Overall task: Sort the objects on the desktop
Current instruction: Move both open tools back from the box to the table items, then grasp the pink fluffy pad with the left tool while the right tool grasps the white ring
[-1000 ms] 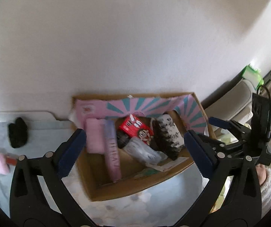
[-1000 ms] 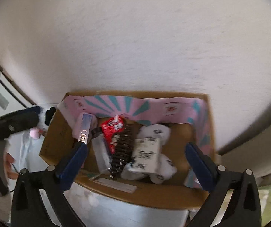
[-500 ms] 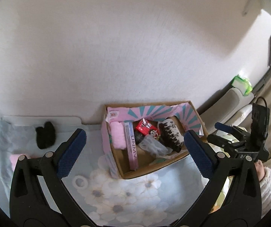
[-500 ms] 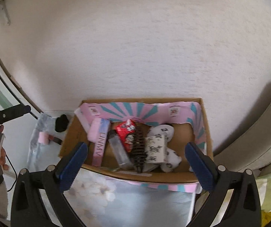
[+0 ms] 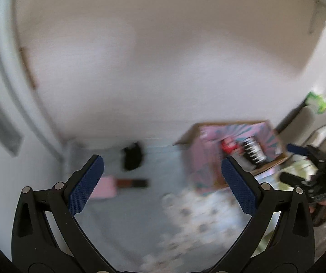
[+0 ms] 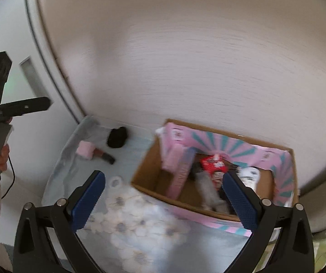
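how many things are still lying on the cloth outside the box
3: a black item by the wall, a pink-headed brush beside it, a white ring nearer the right gripper. Others may be hidden.

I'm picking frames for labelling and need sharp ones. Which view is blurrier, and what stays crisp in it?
Left wrist view: heavy motion blur, the box and black item are smeared; only the left tool is crisp. Right wrist view: milder blur, box contents readable, right tool sharp; both bend at the fisheye edges.
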`<state>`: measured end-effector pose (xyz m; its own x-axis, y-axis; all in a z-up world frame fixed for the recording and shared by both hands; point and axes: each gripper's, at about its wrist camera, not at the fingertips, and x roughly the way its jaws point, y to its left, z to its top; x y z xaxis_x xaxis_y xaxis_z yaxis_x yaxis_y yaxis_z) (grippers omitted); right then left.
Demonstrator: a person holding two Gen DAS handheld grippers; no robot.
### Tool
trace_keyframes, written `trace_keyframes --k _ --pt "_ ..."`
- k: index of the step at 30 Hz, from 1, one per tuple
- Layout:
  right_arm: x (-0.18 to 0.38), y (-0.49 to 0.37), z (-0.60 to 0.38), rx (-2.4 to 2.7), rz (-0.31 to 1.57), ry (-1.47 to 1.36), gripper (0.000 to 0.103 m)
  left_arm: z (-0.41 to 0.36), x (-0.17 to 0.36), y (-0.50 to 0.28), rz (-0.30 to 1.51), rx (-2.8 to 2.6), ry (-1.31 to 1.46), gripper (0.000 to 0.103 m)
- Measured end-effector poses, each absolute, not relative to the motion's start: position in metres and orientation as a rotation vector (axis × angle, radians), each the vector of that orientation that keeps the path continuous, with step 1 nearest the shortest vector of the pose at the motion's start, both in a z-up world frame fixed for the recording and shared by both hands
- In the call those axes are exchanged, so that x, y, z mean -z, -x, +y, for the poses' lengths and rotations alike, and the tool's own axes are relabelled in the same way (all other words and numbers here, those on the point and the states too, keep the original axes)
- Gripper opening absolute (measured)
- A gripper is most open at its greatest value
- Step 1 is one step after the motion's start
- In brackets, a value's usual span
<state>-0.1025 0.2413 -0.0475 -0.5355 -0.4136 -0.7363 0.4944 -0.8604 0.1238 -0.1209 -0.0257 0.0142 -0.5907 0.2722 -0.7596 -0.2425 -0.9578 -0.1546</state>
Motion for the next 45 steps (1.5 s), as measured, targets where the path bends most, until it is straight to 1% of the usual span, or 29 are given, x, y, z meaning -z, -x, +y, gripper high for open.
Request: trace_keyframes --k 4,7,10,14,18,20,22,26,30,35,40,41,43,44,45 --pt "0.047 0.086 0.212 2.342 0.162 -1.058 0.103 -0.057 -0.003 0.116 -0.098 -2.611 1.282 0.103" --pt "0.052 0.074 0.192 2.307 0.166 -1.038 0.103 -0.071 0.014 0.113 -0.077 -2.622 1.304 0.103" --pt "0.066 0.062 0.176 2.264 0.121 -1.038 0.103 -0.076 0.039 0.109 -0.047 -2.606 1.335 0.103" --pt "0.101 0.051 0.15 2.224 0.123 -1.118 0.103 -0.078 0.078 0.113 -0.058 -2.569 1.375 0.103" --pt "0.141 0.045 0.13 2.218 0.096 -1.187 0.103 -0.085 0.127 0.134 -0.085 -2.548 1.435 0.102" --pt "0.164 0.043 0.118 2.237 0.115 -1.217 0.103 -0.089 0.149 0.143 -0.114 -2.536 1.457 0.1" --pt "0.184 0.046 0.107 2.259 0.133 -1.239 0.103 -0.089 0.167 0.151 -0.091 -2.542 1.459 0.099" --pt "0.208 0.06 0.093 2.296 0.147 -1.26 0.103 -0.086 0.189 0.159 -0.027 -2.544 1.468 0.095" --pt "0.222 0.073 0.084 2.333 0.177 -1.274 0.103 -0.085 0.201 0.164 -0.01 -2.571 1.46 0.095" --pt "0.224 0.082 0.08 2.372 0.196 -1.256 0.103 -0.09 0.207 0.166 -0.028 -2.594 1.438 0.095" --pt "0.231 0.093 0.079 2.386 0.169 -1.275 0.103 -0.095 0.214 0.168 -0.032 -2.597 1.438 0.095" --pt "0.232 0.094 0.078 2.39 0.175 -1.276 0.102 -0.096 0.216 0.168 -0.032 -2.599 1.436 0.094" --pt "0.234 0.097 0.076 2.398 0.193 -1.277 0.098 -0.098 0.217 0.169 -0.028 -2.603 1.427 0.083" --pt "0.235 0.097 0.075 2.4 0.197 -1.279 0.096 -0.099 0.219 0.169 -0.012 -2.607 1.428 0.076" --pt "0.236 0.098 0.074 2.404 0.198 -1.284 0.092 -0.098 0.219 0.169 0.002 -2.612 1.429 0.075"
